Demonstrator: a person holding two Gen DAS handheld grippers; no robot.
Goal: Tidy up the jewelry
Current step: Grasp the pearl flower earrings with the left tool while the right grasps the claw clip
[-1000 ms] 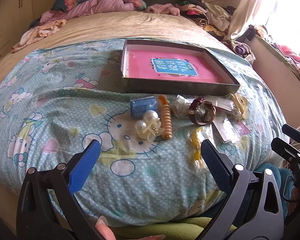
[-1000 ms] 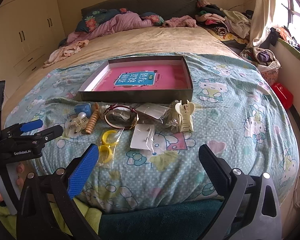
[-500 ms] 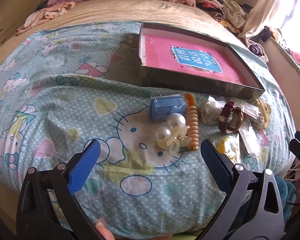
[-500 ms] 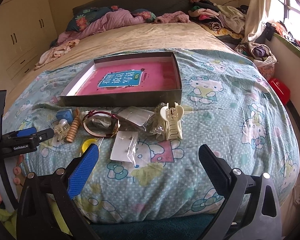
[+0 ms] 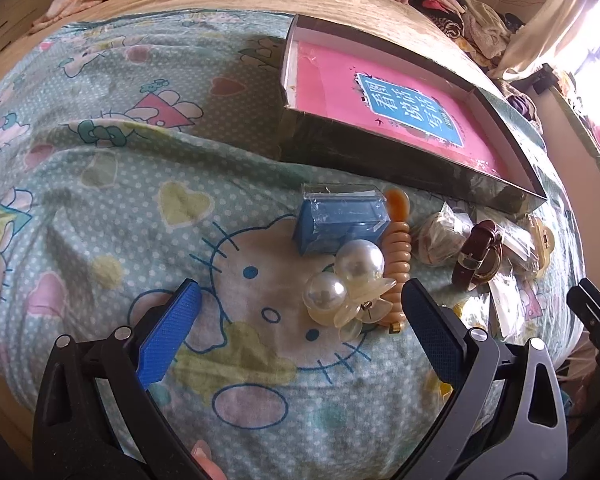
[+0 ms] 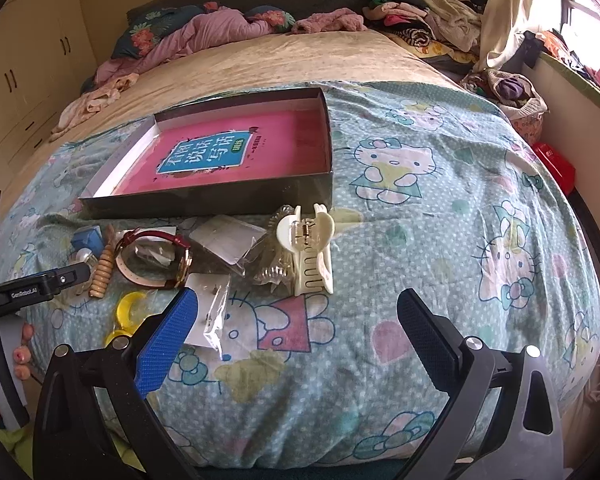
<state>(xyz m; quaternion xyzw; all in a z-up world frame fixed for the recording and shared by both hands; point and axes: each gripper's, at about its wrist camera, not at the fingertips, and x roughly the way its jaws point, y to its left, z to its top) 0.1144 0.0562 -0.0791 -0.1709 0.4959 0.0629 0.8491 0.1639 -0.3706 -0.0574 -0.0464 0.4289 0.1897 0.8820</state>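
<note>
"GenRobot.AI" label on left hand-held gripper point(image 6: 66, 278); jaws wide.

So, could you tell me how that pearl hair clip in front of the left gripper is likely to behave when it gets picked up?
The pearl hair clip carries two round, glossy pearls, so the pads could well slip off them; the flat translucent petals probably offer better purchase. Those thin petals look brittle, so a hard squeeze may crack them. It appears light, and on the soft duvet it would likely sink rather than roll.

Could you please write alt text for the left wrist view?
The open left gripper hovers over a pearl hair clip on a Hello Kitty bedspread. Behind it lie a blue box, an orange clip, a watch and an open tray.
</note>
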